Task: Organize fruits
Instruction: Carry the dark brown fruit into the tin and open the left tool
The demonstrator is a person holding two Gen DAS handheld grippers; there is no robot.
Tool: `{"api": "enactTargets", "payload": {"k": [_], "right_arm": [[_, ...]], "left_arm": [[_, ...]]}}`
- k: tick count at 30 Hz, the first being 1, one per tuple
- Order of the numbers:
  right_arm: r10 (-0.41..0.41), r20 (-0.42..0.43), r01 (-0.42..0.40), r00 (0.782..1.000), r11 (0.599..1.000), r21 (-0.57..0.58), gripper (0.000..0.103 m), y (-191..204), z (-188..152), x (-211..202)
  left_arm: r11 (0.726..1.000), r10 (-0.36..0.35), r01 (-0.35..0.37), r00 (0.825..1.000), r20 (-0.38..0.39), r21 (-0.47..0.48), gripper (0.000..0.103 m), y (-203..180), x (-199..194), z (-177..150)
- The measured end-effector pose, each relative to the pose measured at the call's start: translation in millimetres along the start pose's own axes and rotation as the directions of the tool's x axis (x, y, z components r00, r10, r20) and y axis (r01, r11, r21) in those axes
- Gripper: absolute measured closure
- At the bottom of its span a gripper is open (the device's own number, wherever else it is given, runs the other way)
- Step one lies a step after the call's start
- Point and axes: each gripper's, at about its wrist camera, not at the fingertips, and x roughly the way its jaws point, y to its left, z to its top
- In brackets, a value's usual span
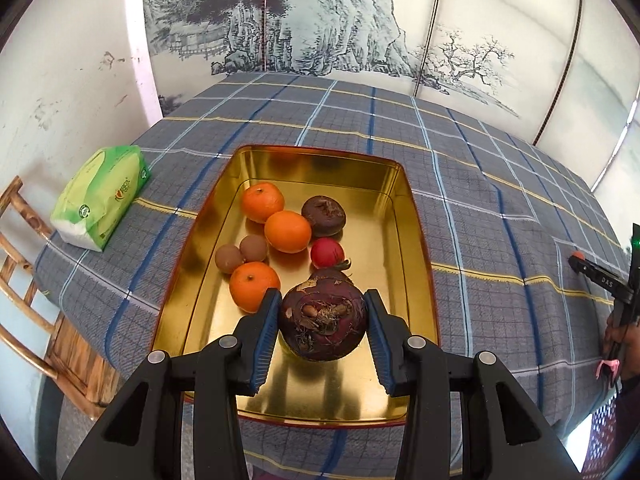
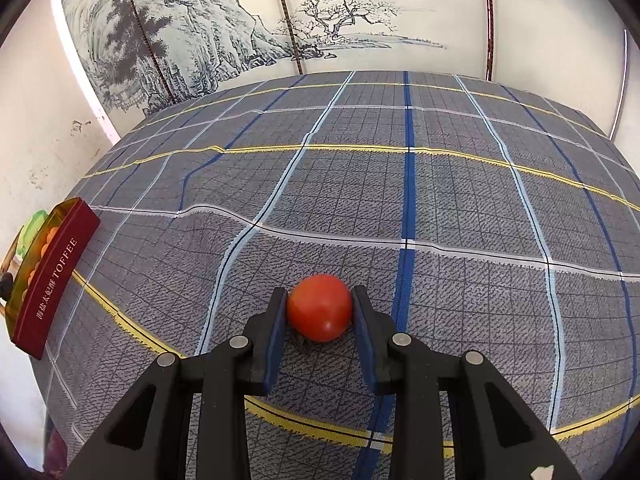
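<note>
Gold tin (image 1: 416, 240) at frame centre in the left wrist view, set on plaid cloth (image 1: 500, 200). Inside: three oranges (image 1: 287, 231), upper left of the tin's floor; two brown fruits (image 1: 253, 248) just left of them, touching each other; dark round fruit (image 1: 323, 211) to the upper right; small red fruit (image 1: 327, 252) below that. Large purple bulb (image 1: 322, 317) low in the tin, sitting between the fingers of the left gripper (image 1: 322, 306); left pad (image 1: 269, 320) touching its side, right pad apart by a thin gap, so released or nearly so, not clamped. Green tissue pack (image 1: 102, 196) at mid left on the cloth, wooden chair (image 1: 24, 280) beyond the table edge at lower left. Right gripper seen at far right edge (image 1: 600, 274). In the right wrist view, red tomato (image 2: 320, 307) at lower centre, on the cloth, clenched between both pads of the right gripper (image 2: 320, 310). Tin's red side wall (image 2: 56, 276), lettered TOFFEE, at far left, well apart from the tomato. Painted screen (image 2: 224, 40) across the top.
</note>
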Motion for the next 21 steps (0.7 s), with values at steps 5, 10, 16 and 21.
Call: {"api": "enactTargets", "payload": {"k": [5, 10, 16, 21], "right_arm": [[0.0, 0.0, 0.0, 1.0, 1.0, 0.0, 0.073, 0, 0, 0], [0.001, 0.0, -0.001, 1.0, 1.0, 0.0, 0.073, 0, 0, 0], [0.001, -0.001, -0.001, 1.0, 1.0, 0.0, 0.073, 1, 0, 0], [0.001, -0.001, -0.001, 1.0, 1.0, 0.001, 0.072, 1, 0, 0]], "left_arm": [[1.0, -0.008, 0.008, 1.0, -0.006, 0.018, 0.06, -7, 5, 1], [0.999, -0.012, 0.012, 1.0, -0.003, 0.039, 0.06, -14, 9, 6], [0.998, -0.014, 0.013, 1.0, 0.008, 0.063, 0.06, -21, 19, 23], [0.995, -0.009, 0.008, 1.0, 0.014, 0.099, 0.06, -33, 32, 37]]}}
